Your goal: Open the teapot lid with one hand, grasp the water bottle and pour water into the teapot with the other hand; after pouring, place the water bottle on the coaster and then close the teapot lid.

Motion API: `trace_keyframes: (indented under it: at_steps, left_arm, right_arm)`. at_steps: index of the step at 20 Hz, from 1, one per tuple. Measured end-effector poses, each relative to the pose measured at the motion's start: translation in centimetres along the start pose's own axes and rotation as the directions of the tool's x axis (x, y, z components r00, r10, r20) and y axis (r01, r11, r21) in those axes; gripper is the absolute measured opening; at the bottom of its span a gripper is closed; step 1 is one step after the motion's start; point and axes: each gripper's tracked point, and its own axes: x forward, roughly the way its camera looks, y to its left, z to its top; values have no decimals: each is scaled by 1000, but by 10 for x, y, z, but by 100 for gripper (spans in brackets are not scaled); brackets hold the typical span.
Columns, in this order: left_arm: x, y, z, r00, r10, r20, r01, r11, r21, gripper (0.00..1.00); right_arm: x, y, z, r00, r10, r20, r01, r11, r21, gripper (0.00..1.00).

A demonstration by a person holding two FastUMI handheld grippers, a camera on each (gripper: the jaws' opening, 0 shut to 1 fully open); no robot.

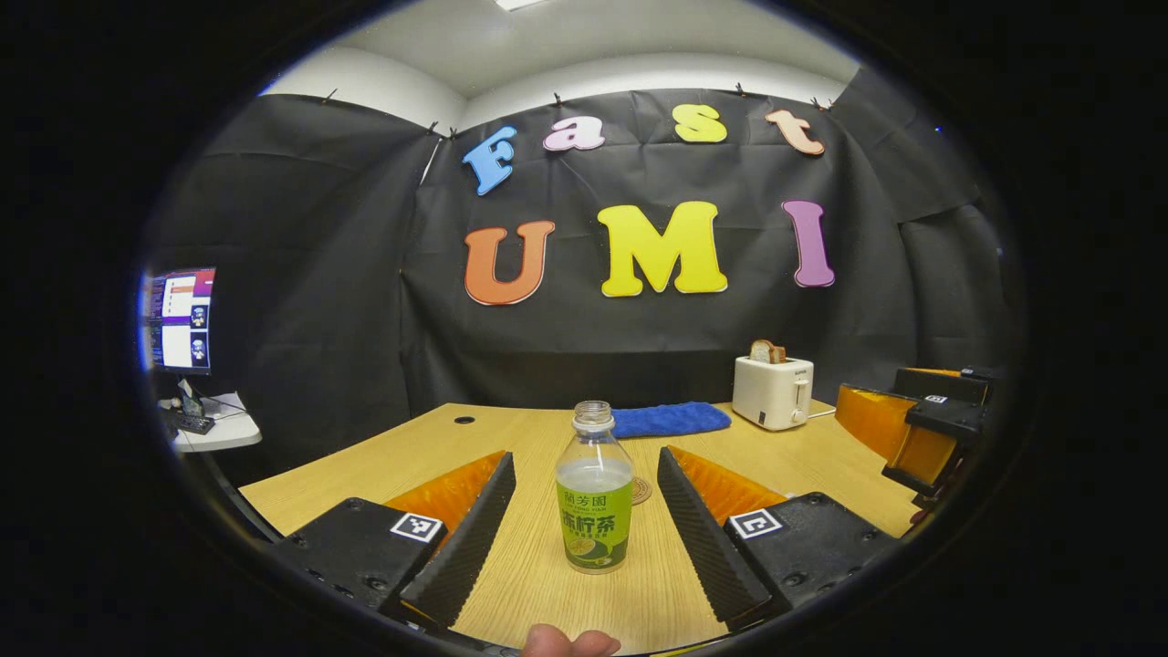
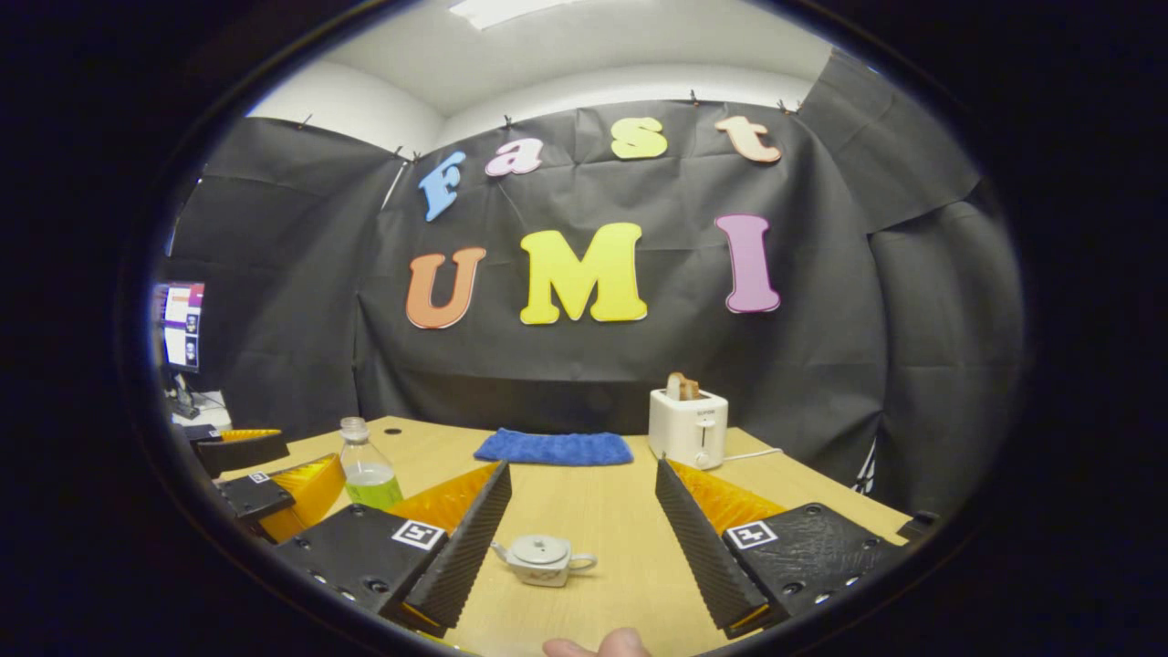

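A light wood-grain tabletop [image 2: 593,511] carries everything. On it, a capless water bottle [image 1: 594,488] with a green label stands upright, with a round coaster [image 1: 641,491] just behind it. A small pale teapot [image 2: 542,558], lid on, sits nearer the front. Along the far edge lie a folded blue cloth [image 2: 554,447] and, beside it, a white toaster [image 2: 688,427] holding bread.

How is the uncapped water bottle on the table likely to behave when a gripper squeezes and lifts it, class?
The water bottle looks like thin clear plastic, so it may dent under a firm squeeze. It stands tall on a narrow base and looks over half full, so a sideways nudge could tip it. With no cap on, tilting or squeezing would probably spill liquid.
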Motion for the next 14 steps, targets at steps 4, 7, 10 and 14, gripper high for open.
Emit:
trace_keyframes:
  at_steps: [4,7,10,14]
  left_arm:
    - [0,4,1,1000,2,-1,-2,1000,-8,98]
    - [1,10,1,1000,14,-2,-14,1000,-15,98]
    - [2,18,2,1000,27,-4,-27,999,-22,98]
    - [4,28,4,999,39,-6,-39,999,-35,98]
  right_arm:
    - [10,5,-16,999,6,-31,-7,1000,-12,96]
    - [22,13,-32,998,14,-62,-15,1000,-4,96]
    - [40,20,-47,997,16,-75,-16,1000,-5,96]
    - [66,27,-75,993,17,-117,-17,1000,7,96]
